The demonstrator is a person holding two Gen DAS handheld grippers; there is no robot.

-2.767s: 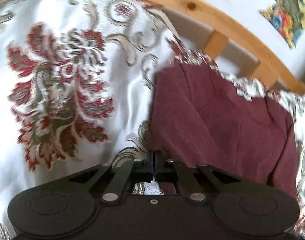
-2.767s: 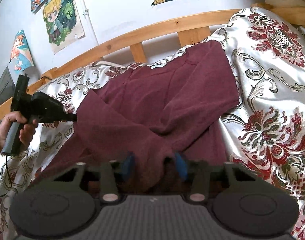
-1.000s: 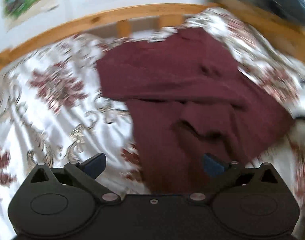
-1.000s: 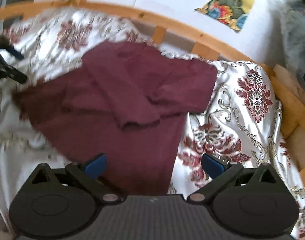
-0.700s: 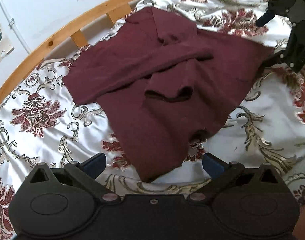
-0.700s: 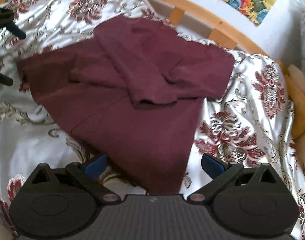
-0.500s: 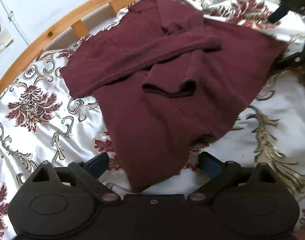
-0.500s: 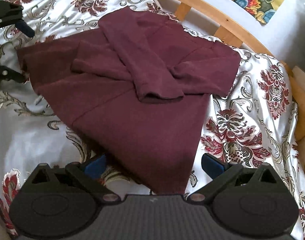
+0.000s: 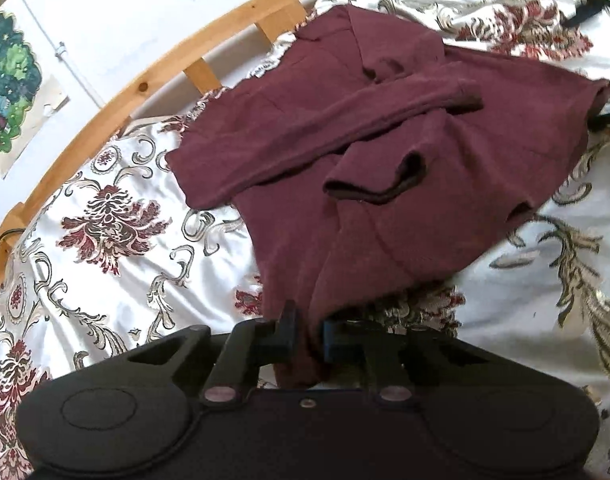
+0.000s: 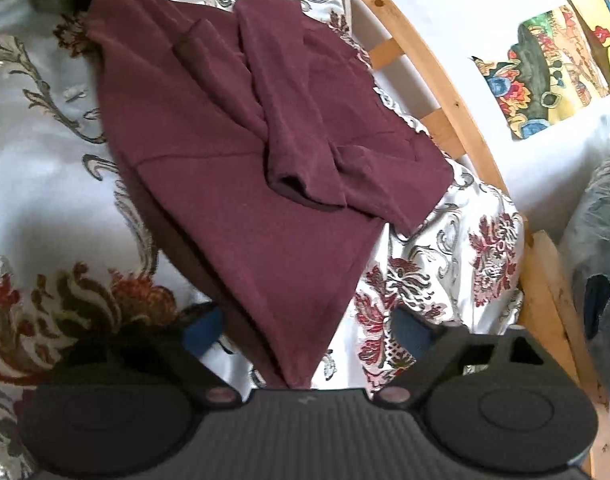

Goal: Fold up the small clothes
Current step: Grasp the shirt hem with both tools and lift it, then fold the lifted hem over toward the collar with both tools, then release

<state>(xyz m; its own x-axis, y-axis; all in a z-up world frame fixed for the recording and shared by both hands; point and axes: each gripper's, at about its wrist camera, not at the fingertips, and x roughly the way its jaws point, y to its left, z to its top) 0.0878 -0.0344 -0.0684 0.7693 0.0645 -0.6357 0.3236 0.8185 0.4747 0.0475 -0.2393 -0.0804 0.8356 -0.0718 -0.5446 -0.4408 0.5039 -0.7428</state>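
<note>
- The maroon sweater (image 9: 385, 168) lies spread on the bed, both sleeves crossed over its front, collar toward the wooden bed rail (image 9: 145, 80).
- The left gripper (image 9: 308, 334) has just been closing: half a second ago its fingers stood wide either side of the near hem corner, and now they pinch that corner, a fold of maroon cloth caught between them.
- The right gripper (image 10: 307, 328) has also just been closing, but its blue pads (image 10: 203, 330) are still apart. The other hem corner lies between them, and I cannot see either pad pressing the cloth.
- Compared with half a second ago, the right wrist view is rolled and sits lower and closer to the hem.
- The sweater itself has kept its place and its crossed sleeves.
- The floral bedspread (image 9: 117, 224) surrounds it, and pictures (image 10: 545, 76) hang on the wall beyond the rail.
</note>
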